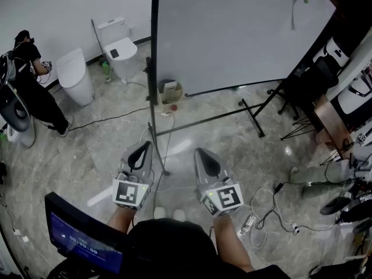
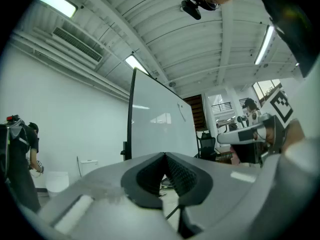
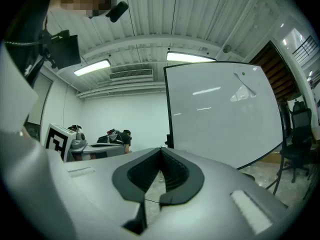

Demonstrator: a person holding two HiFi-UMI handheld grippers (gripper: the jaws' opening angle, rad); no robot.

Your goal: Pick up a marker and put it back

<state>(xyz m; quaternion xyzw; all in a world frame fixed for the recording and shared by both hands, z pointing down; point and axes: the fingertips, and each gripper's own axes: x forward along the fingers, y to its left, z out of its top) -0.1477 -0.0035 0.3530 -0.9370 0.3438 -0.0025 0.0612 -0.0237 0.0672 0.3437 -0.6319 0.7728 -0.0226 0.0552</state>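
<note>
Facing the whiteboard (image 1: 232, 34), left claw (image 1: 144, 149) and right claw (image 1: 201, 154) sit pressed together, empty; next they must open and reach a marker.

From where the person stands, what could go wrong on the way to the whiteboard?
A thin white cable trails over the grey marble floor ahead: a trip hazard.
The black metal legs of the large whiteboard's stand jut toward the person and could catch a foot.
The left tongs and right tongs are shut; unopened, they would knock rather than grip.
</note>
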